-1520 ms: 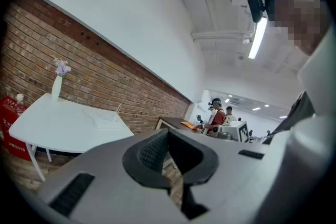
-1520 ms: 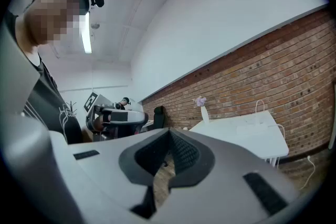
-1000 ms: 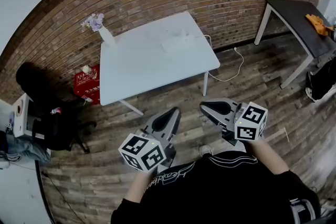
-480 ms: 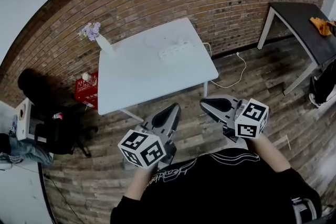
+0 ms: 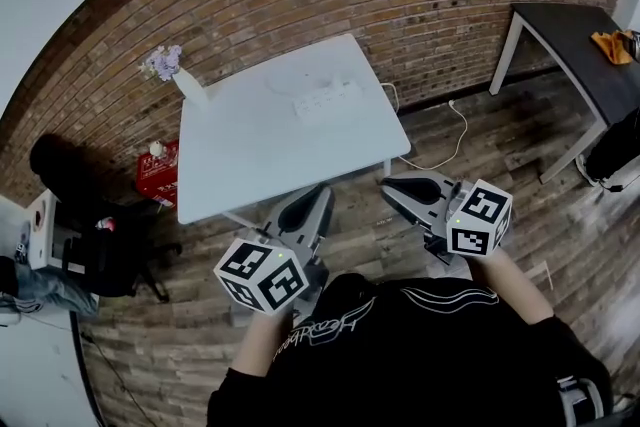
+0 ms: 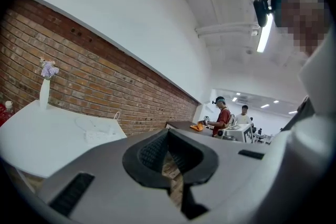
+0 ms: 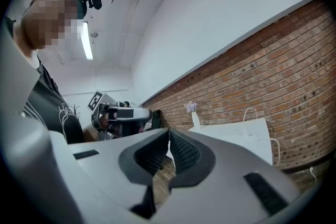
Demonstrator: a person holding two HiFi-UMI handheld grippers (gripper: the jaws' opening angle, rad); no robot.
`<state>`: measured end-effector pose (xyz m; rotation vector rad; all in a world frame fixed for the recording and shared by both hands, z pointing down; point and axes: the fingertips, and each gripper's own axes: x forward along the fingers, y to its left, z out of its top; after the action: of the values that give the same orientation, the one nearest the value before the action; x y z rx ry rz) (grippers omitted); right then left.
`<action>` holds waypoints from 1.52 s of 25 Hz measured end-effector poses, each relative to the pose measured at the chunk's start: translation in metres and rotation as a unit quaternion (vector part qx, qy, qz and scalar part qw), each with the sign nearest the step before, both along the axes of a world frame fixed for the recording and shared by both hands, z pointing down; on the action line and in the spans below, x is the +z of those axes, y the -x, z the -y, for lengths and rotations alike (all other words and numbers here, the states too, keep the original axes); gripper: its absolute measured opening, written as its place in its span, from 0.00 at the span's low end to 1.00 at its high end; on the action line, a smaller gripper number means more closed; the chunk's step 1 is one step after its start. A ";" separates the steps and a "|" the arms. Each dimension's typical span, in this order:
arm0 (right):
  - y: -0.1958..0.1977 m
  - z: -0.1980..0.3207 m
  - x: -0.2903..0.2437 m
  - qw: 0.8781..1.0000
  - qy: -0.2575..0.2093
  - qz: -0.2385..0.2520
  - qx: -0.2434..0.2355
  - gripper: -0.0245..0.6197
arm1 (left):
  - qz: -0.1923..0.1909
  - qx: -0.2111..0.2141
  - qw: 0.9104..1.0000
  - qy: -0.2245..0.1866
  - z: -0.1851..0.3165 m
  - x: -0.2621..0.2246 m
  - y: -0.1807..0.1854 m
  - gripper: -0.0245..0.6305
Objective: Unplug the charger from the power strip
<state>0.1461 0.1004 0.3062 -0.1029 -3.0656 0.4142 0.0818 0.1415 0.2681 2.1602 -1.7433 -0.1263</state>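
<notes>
change: over the last second the white counter (image 5: 250, 165) grows larger and slides nearer in the head view; its near edge now sits just beyond both my tools, so i am walking up to it.
meaning for the task: this reads as approach only; nothing is touched or unplugged yet, and the reach across the counter is still to come.
left fingers (image 5: 318, 200): pressed together, nothing between them, held out low and pointing at the counter's near edge.
right fingers (image 5: 395, 187): also closed on nothing, level, just off the counter's near right corner.
power strip (image 5: 325, 101): lies on the far half of the counter, close to the brick wall, well apart from both tools; the charger is too small to pick out on it.
cable (image 5: 445, 137): white, it loops over the floor to the right of the counter.
around: a vase (image 5: 190, 85) with flowers on the far left corner; a red box (image 5: 158, 173) on the floor to the left; a dark counter (image 5: 570, 30) at the right.
in the way: the counter top between me and the strip looks bare; i judge only the reach matters, and both tools must open before gripping.
</notes>
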 end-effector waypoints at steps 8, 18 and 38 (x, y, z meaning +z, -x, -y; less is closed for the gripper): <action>0.027 0.036 0.019 1.000 0.010 -0.017 0.016 0.04 | -0.006 -0.011 1.000 0.010 0.027 0.020 0.037 0.04; 0.099 0.117 0.030 0.998 0.030 -0.037 0.048 0.04 | -0.012 -0.010 1.000 0.025 0.110 0.035 0.124 0.04; 0.225 0.259 0.069 0.985 0.076 -0.081 0.133 0.04 | -0.038 0.005 0.988 0.152 0.262 0.144 0.309 0.05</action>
<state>-0.0791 -0.1585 0.3756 0.3224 -2.8892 0.6340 -0.2271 -0.1201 0.4120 1.9172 -1.5938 0.0559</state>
